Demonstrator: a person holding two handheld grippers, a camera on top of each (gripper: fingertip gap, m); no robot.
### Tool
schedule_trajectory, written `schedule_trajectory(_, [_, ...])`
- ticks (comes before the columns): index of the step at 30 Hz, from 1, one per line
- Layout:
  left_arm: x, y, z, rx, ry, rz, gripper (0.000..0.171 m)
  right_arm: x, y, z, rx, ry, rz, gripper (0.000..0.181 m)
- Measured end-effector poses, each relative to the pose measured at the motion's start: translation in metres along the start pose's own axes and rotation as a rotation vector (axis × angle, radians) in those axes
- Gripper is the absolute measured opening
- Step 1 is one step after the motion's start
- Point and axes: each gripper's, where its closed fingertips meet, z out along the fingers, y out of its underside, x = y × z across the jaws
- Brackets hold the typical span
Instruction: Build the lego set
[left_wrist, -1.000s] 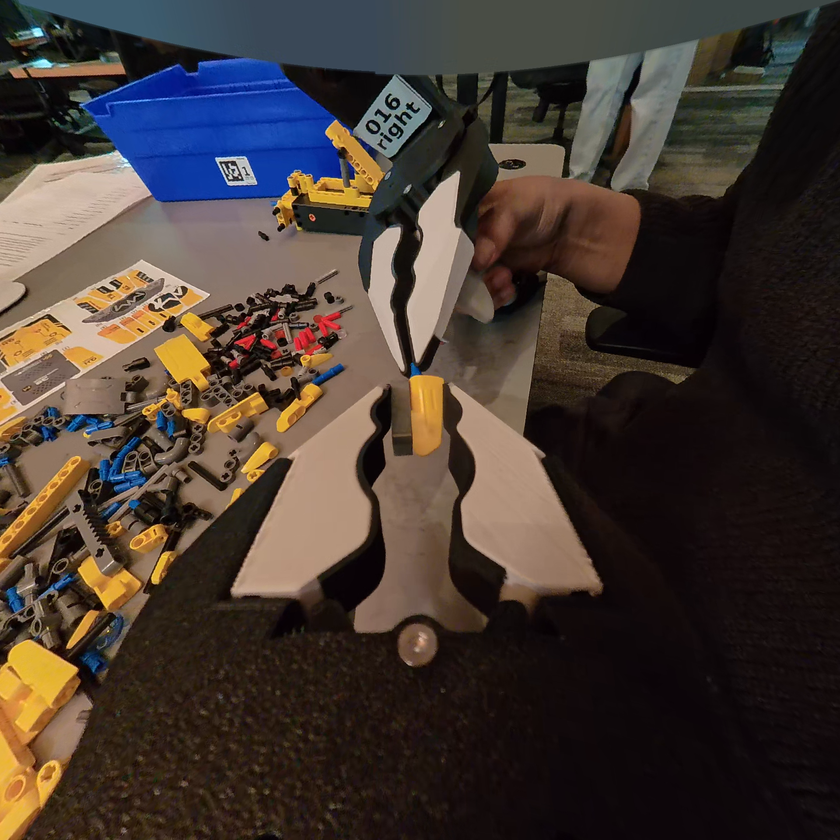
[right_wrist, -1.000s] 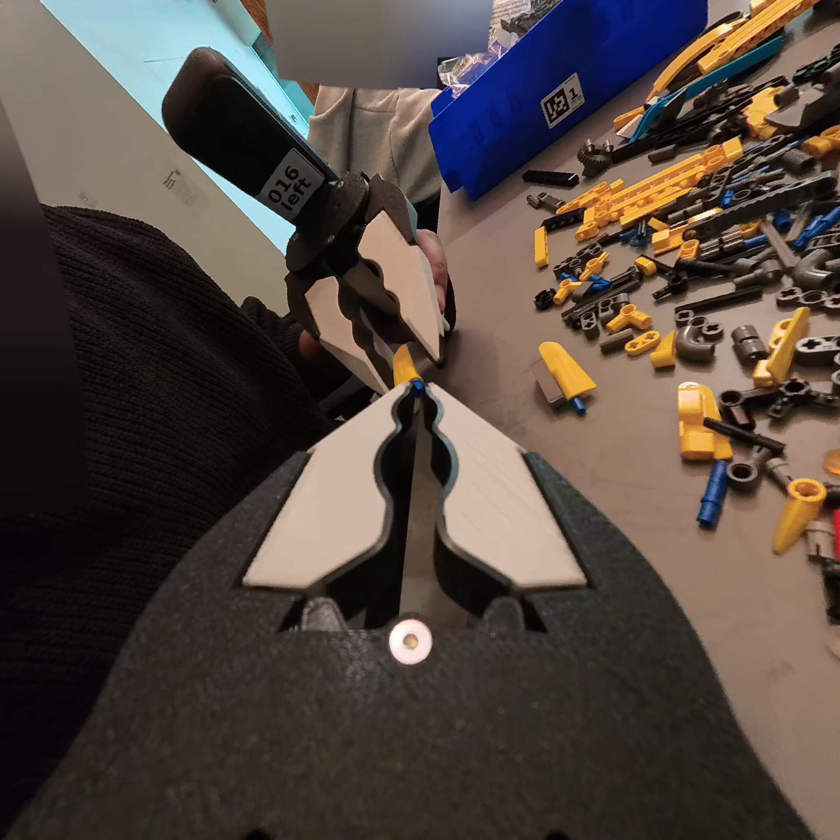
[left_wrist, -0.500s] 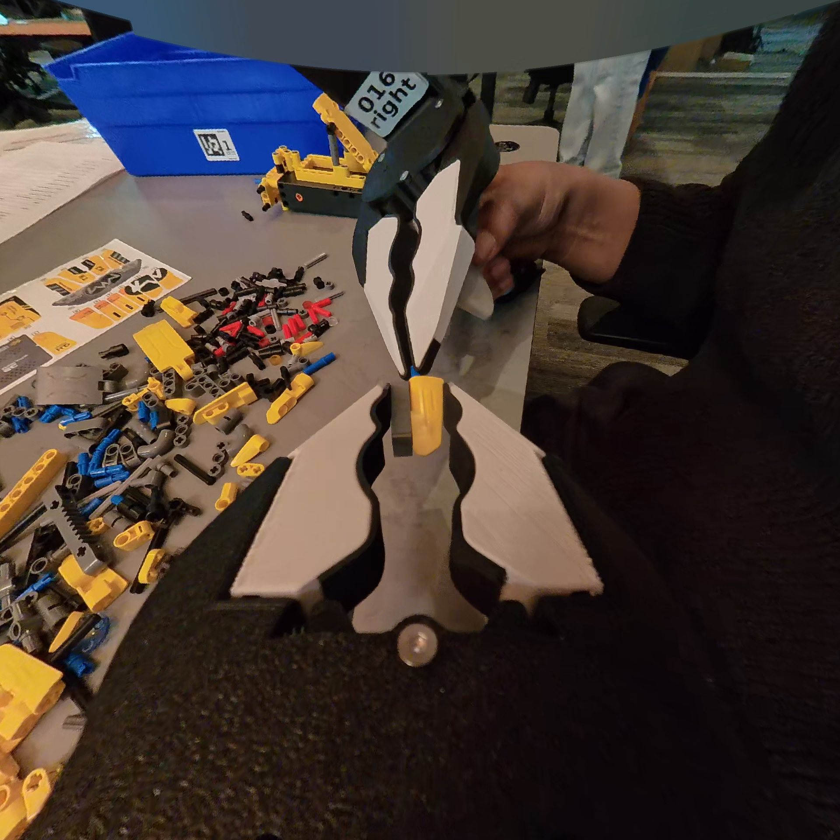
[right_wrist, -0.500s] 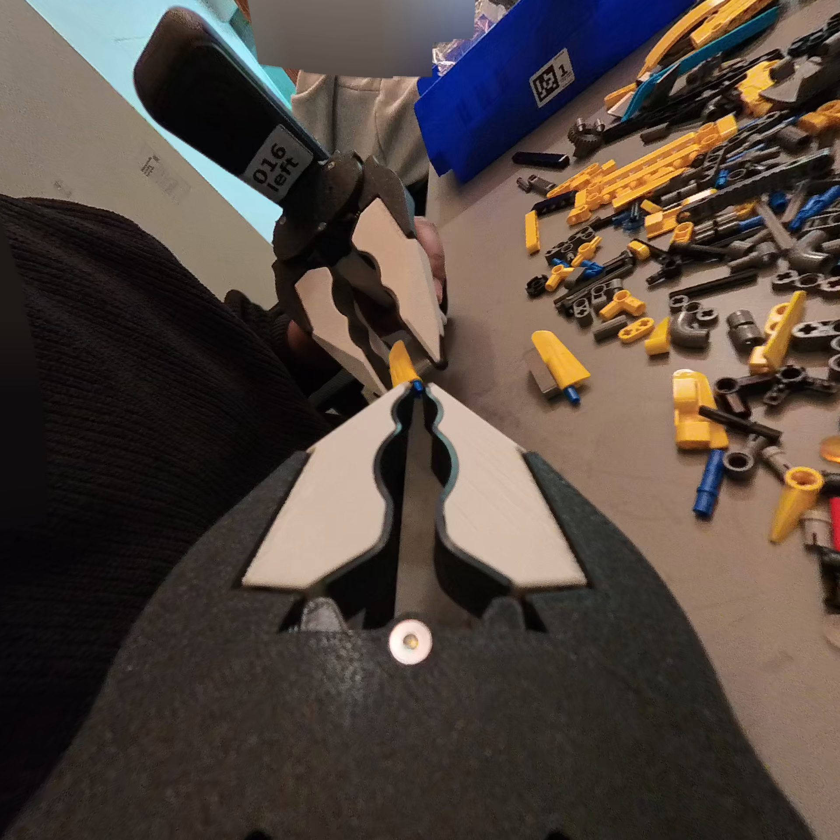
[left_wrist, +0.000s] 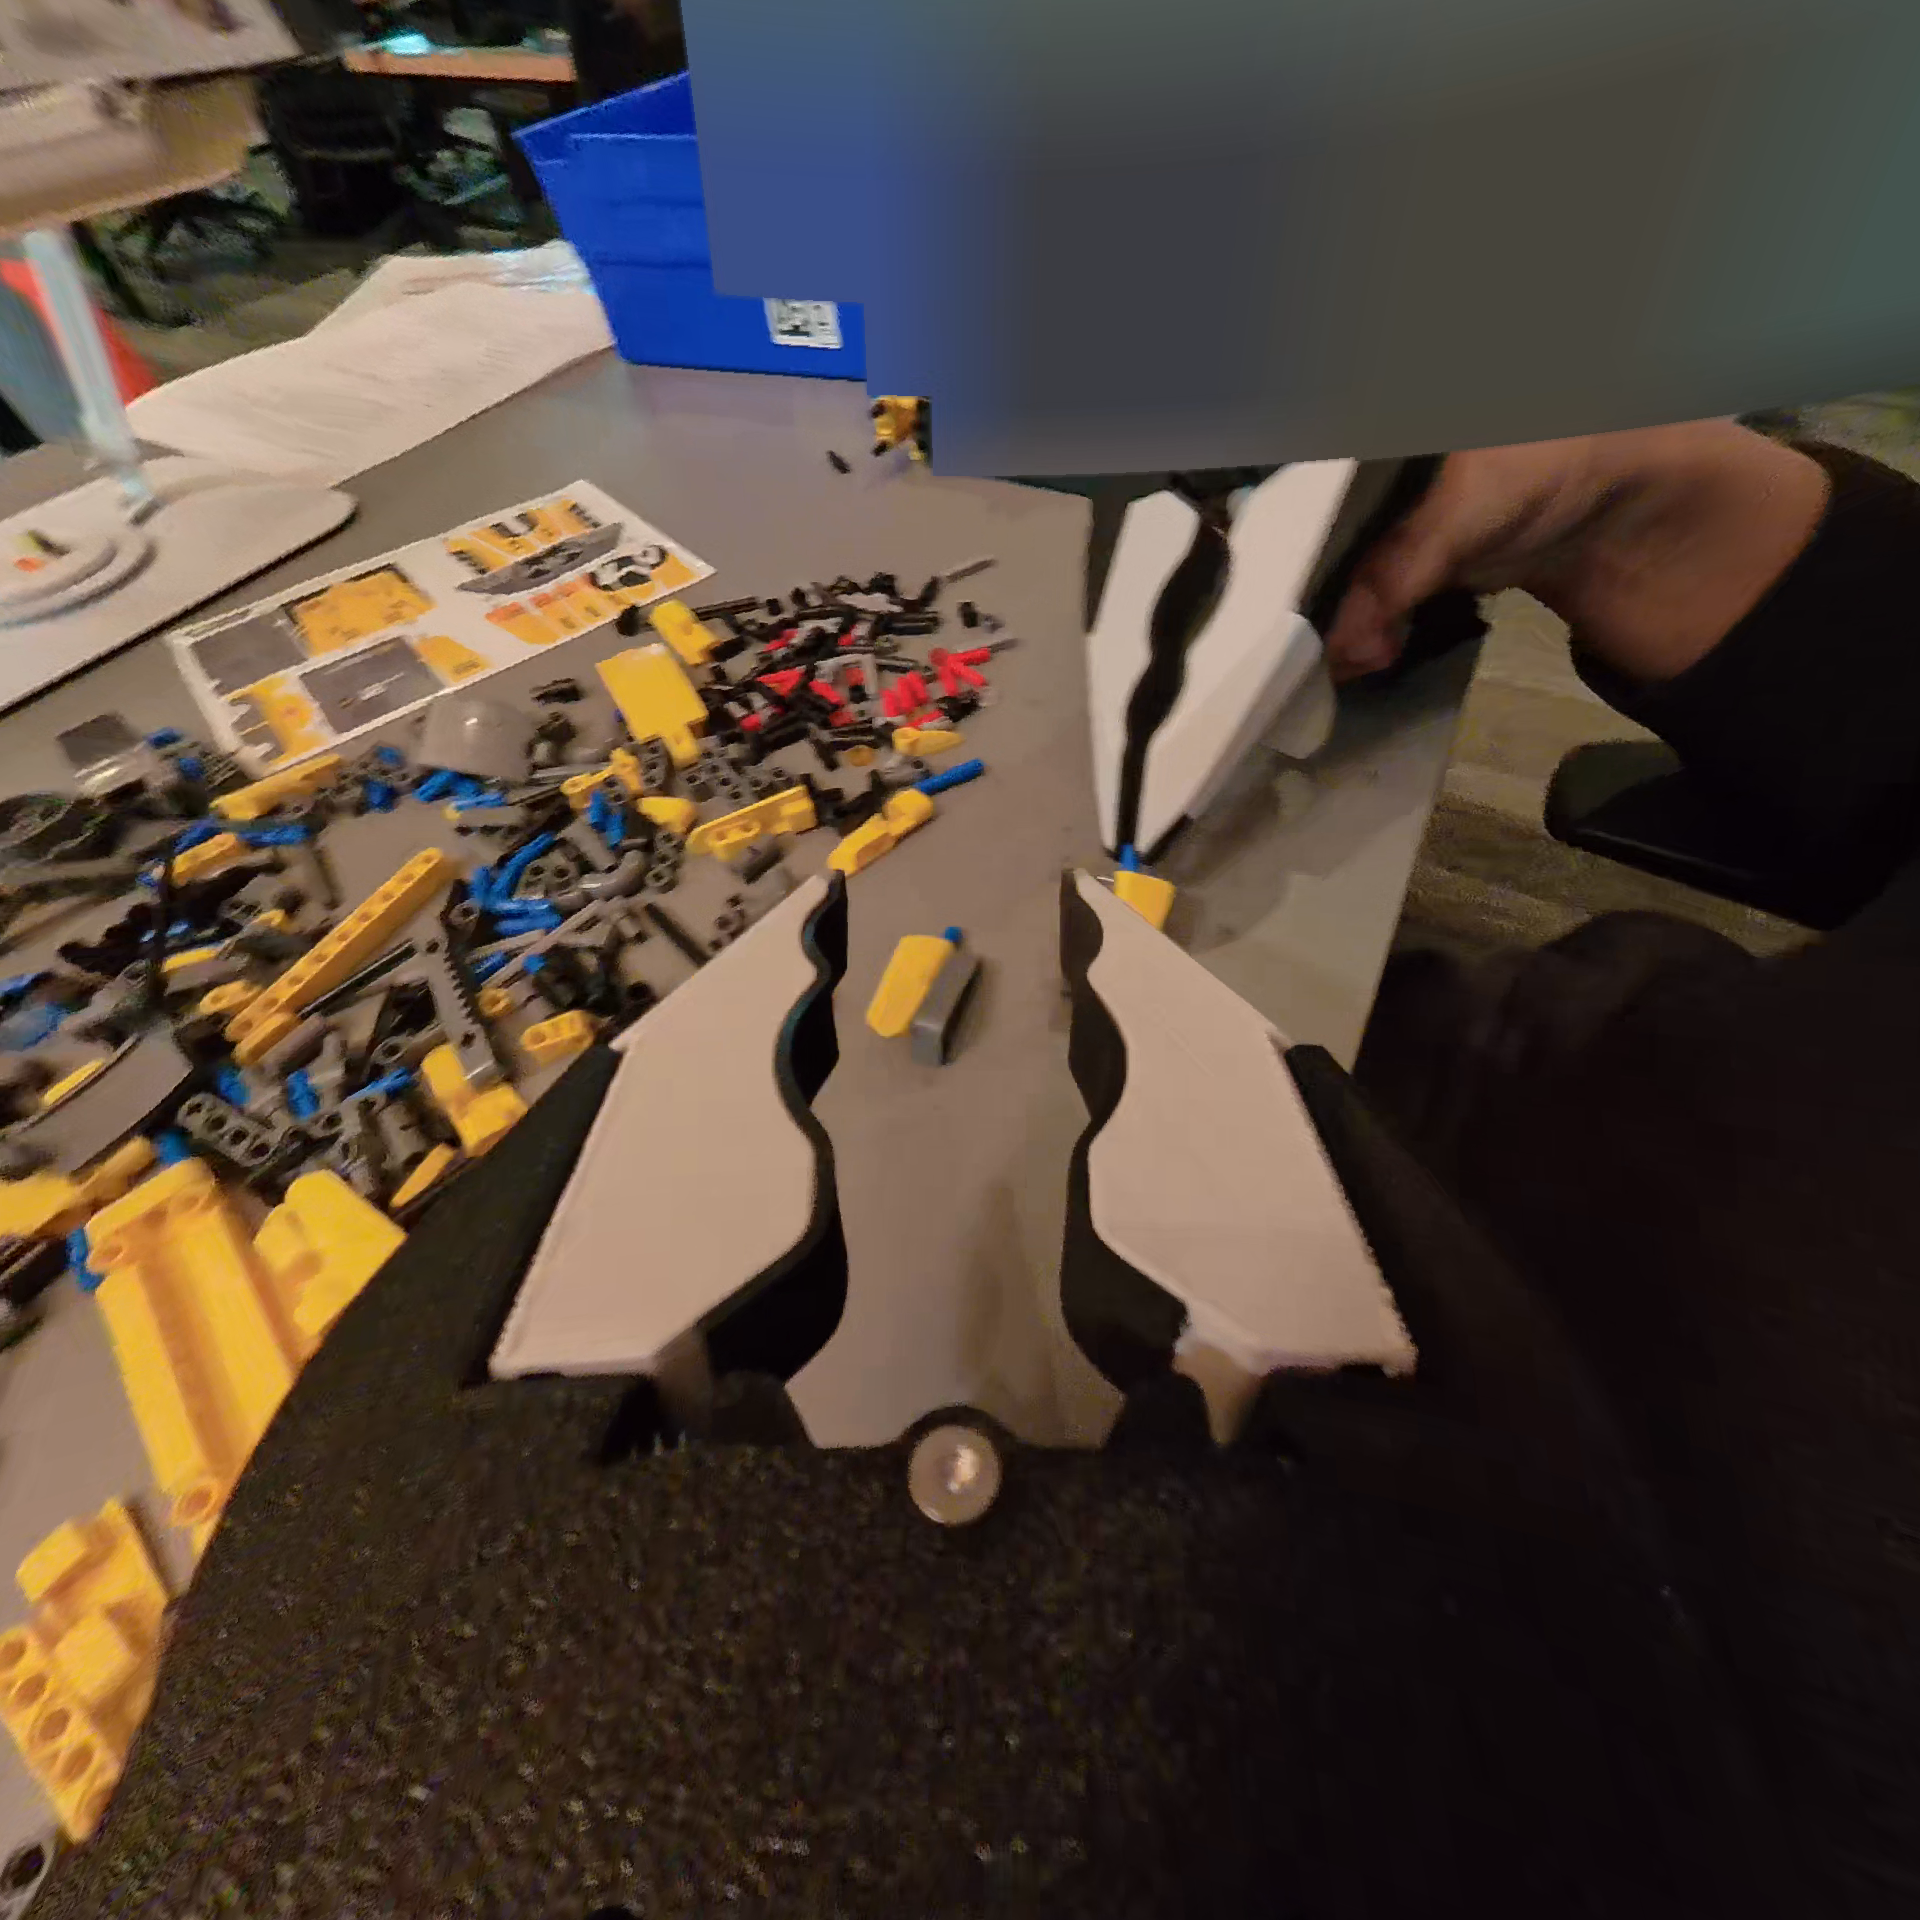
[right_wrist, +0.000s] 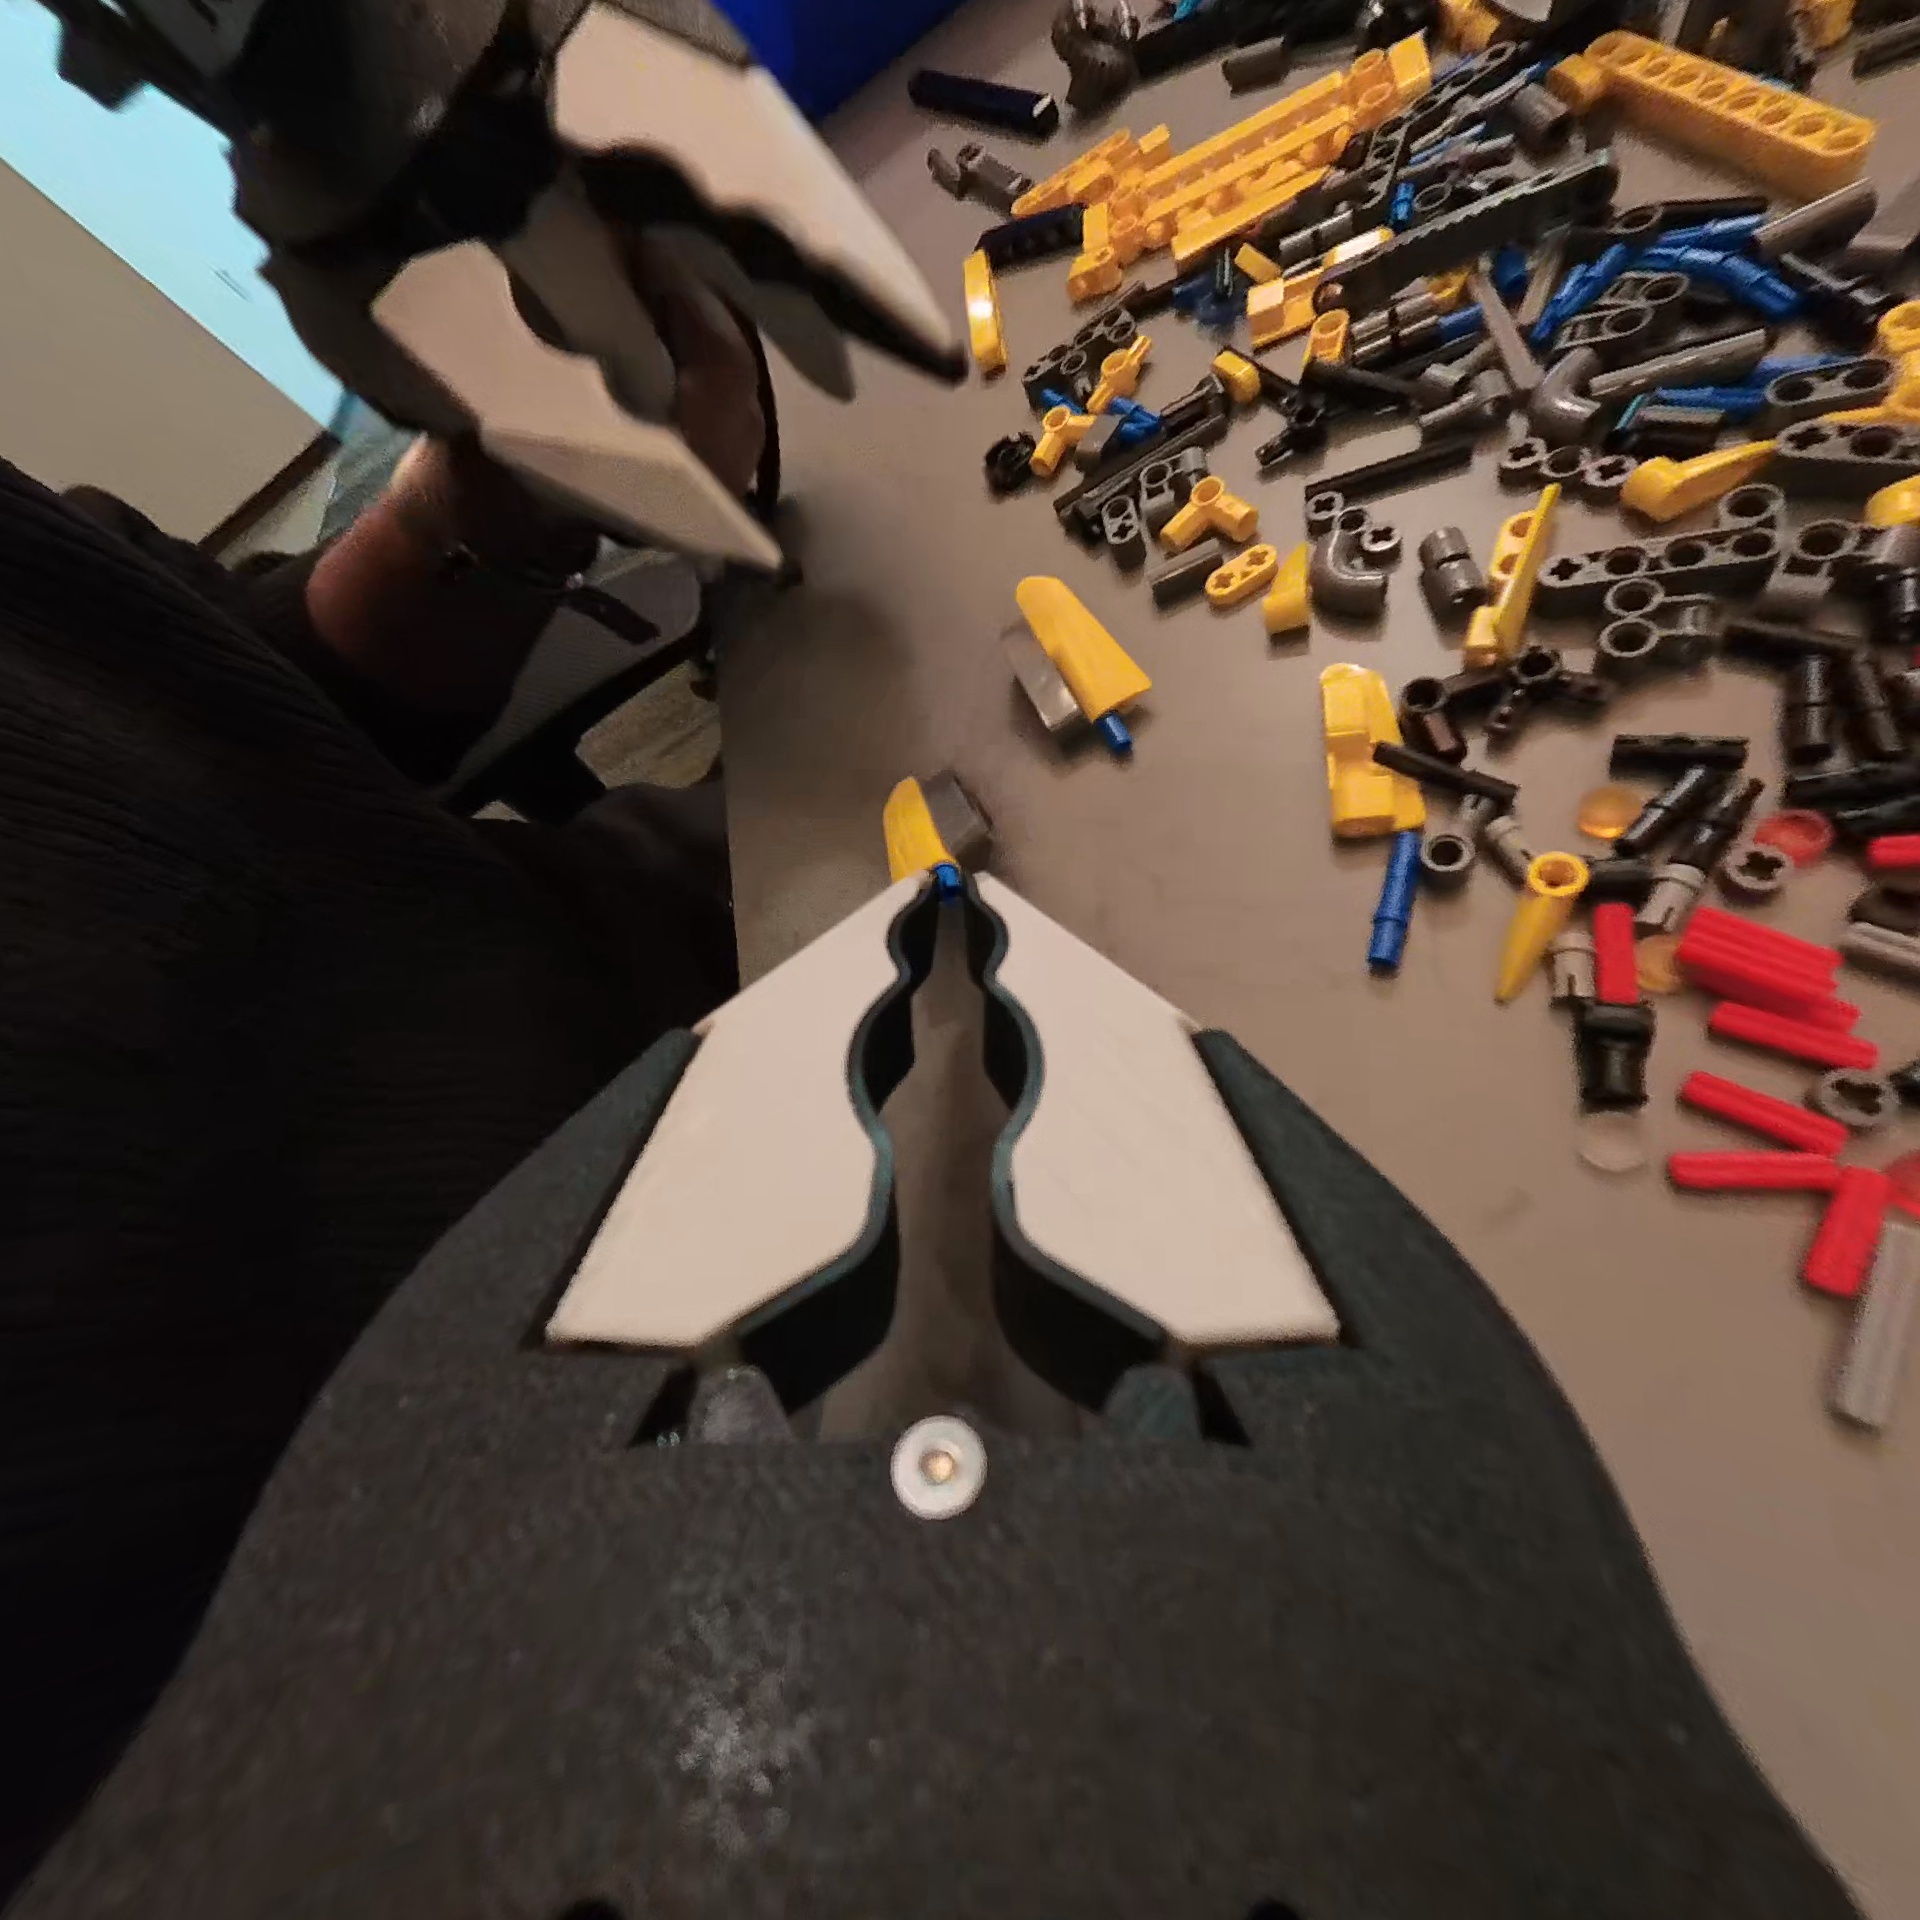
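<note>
My left gripper is open and empty. Seen between its fingers, a yellow-and-grey piece with a blue pin lies on the grey table. My right gripper is shut on the blue pin of a similar small yellow-and-grey piece, held just above the table near its edge. In the left wrist view the right gripper and its yellow piece sit just past my left gripper's right fingertip. In the right wrist view the left gripper hovers open at the upper left, near the lying piece.
A spread of loose yellow, black, blue and grey parts covers the table to the left, with red pins. A sticker sheet, papers and a blue bin lie farther back. The table edge runs close on the right. Tip to tip, the grippers are about 7 cm apart.
My left gripper has opened, let go of the yellow-and-grey piece and moved away over the table. The right gripper still grips that piece by its blue pin and has lowered toward the table.
</note>
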Motion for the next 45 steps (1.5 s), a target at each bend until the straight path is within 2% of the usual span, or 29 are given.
schedule_trajectory(5, [-0.025, -0.008, -0.004, 0.069, -0.079, -0.098, 0.04, 0.0, 0.012, 0.01, -0.097, 0.022, -0.031, 0.015])
schedule_trajectory(8, [-0.028, -0.012, -0.006, 0.11, -0.081, -0.118, 0.04, -0.001, 0.006, 0.008, -0.064, 0.012, -0.055, 0.016])
schedule_trajectory(12, [-0.03, -0.014, -0.008, 0.124, -0.081, -0.131, 0.04, -0.002, -0.021, -0.008, 0.121, -0.039, -0.052, 0.016])
schedule_trajectory(17, [-0.025, -0.017, -0.01, 0.147, -0.093, -0.078, 0.04, -0.006, -0.062, -0.04, 0.452, -0.063, -0.116, 0.016])
schedule_trajectory(19, [-0.024, -0.018, -0.011, 0.151, -0.104, -0.055, 0.039, -0.006, -0.066, -0.046, 0.493, -0.031, -0.151, 0.016])
schedule_trajectory(25, [-0.019, -0.02, -0.012, 0.161, -0.147, 0.027, 0.038, -0.003, -0.058, -0.027, 0.385, 0.077, -0.235, 0.016])
schedule_trajectory(30, [-0.015, -0.021, -0.012, 0.17, -0.145, 0.059, 0.035, -0.002, -0.06, -0.028, 0.394, 0.068, -0.223, 0.016])
schedule_trajectory(41, [-0.025, -0.033, -0.033, 0.327, -0.084, -0.09, 0.033, -0.001, -0.061, -0.03, 0.404, 0.062, -0.211, 0.016])
schedule_trajectory(45, [-0.026, -0.035, -0.035, 0.348, -0.064, -0.111, 0.032, -0.001, -0.061, -0.03, 0.404, 0.06, -0.205, 0.016])
